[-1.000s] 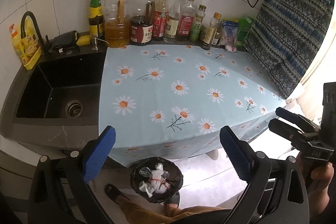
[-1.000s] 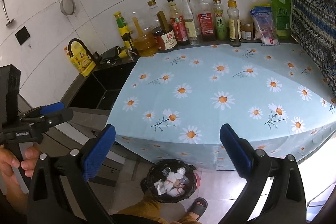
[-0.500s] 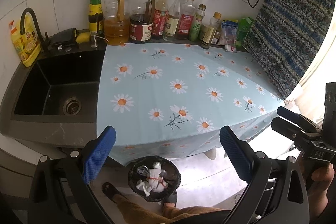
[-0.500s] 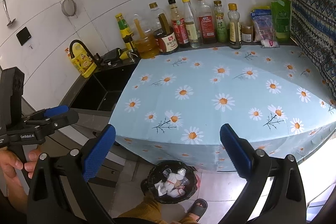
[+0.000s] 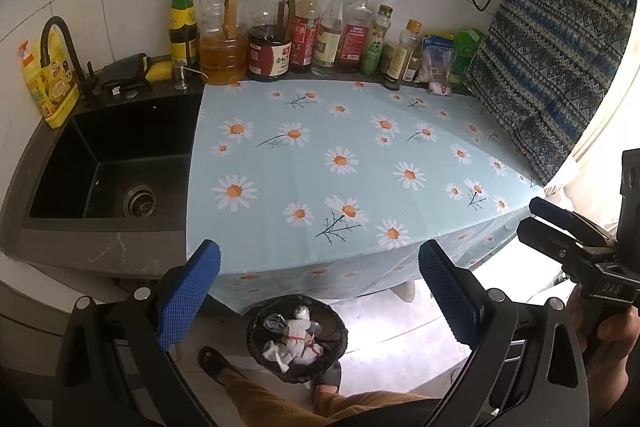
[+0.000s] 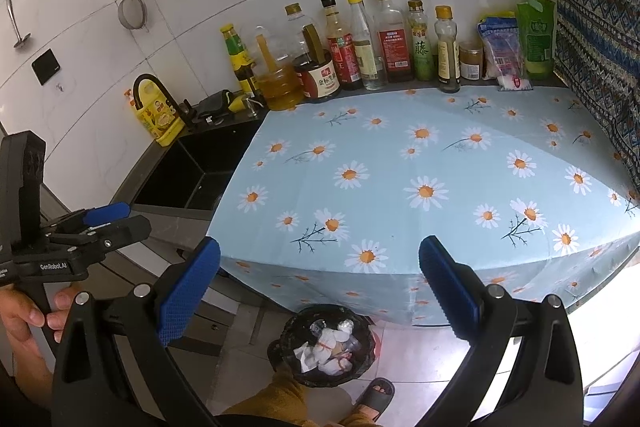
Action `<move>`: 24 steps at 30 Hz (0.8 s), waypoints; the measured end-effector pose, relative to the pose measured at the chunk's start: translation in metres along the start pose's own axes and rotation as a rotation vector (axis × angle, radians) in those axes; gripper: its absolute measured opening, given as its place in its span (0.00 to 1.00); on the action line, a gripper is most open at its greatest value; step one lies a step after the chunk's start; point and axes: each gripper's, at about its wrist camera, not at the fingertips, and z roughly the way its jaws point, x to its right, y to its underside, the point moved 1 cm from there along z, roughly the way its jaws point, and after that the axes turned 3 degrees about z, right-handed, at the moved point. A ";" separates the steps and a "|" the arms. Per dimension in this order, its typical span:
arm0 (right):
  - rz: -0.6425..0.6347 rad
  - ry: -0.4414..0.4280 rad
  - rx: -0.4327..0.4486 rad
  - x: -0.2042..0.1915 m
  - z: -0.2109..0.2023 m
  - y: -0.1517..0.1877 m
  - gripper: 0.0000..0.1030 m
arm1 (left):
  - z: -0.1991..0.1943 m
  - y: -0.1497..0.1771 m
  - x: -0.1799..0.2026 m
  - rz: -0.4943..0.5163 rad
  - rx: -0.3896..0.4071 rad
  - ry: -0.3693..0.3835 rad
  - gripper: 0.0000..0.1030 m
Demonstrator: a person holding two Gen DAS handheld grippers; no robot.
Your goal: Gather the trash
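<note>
Hovering both tools, jaws spread and empty, over the cleared tabletop (image 5: 340,163).
Crumpled trash (image 5: 298,341) sits in the bin (image 5: 256,327) on the near floor; likely light, soft, best pinched at a fold.

Daylight from the right blows out the floor (image 5: 400,331); fisheye bends edges, corners dark, focus sharp.
</note>
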 end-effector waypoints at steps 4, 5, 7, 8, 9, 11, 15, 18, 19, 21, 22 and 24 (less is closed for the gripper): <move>0.003 -0.006 -0.003 -0.001 0.001 -0.001 0.96 | 0.001 0.001 0.000 -0.005 -0.007 0.001 0.94; 0.001 -0.005 -0.003 -0.001 0.002 -0.001 0.96 | 0.001 0.001 0.001 0.000 -0.009 -0.002 0.94; -0.003 -0.005 -0.003 -0.002 0.002 -0.001 0.96 | 0.002 0.002 0.002 0.010 -0.011 -0.004 0.94; -0.002 -0.003 -0.004 -0.002 0.002 0.000 0.96 | 0.002 0.002 0.002 0.011 -0.013 -0.002 0.94; -0.001 -0.003 -0.005 -0.002 0.002 0.000 0.96 | 0.003 0.002 0.002 0.012 -0.015 -0.001 0.94; 0.004 0.001 -0.008 -0.001 0.003 0.001 0.96 | 0.004 0.003 0.003 0.013 -0.018 0.000 0.94; 0.012 0.004 -0.013 0.001 0.004 0.002 0.96 | 0.005 0.004 0.004 0.017 -0.018 0.003 0.94; 0.012 0.006 -0.013 0.001 0.004 0.003 0.96 | 0.004 0.004 0.006 0.021 -0.011 0.006 0.94; 0.013 0.006 -0.014 0.001 0.004 0.003 0.96 | 0.004 0.003 0.006 0.025 -0.008 0.008 0.94; 0.015 0.005 -0.012 0.001 0.004 0.003 0.96 | 0.004 0.003 0.007 0.027 -0.009 0.010 0.94; 0.013 0.005 -0.013 0.002 0.004 0.003 0.96 | 0.005 0.003 0.007 0.026 -0.010 0.014 0.94; 0.014 0.005 -0.013 0.002 0.004 0.003 0.96 | 0.004 0.003 0.008 0.027 -0.007 0.012 0.94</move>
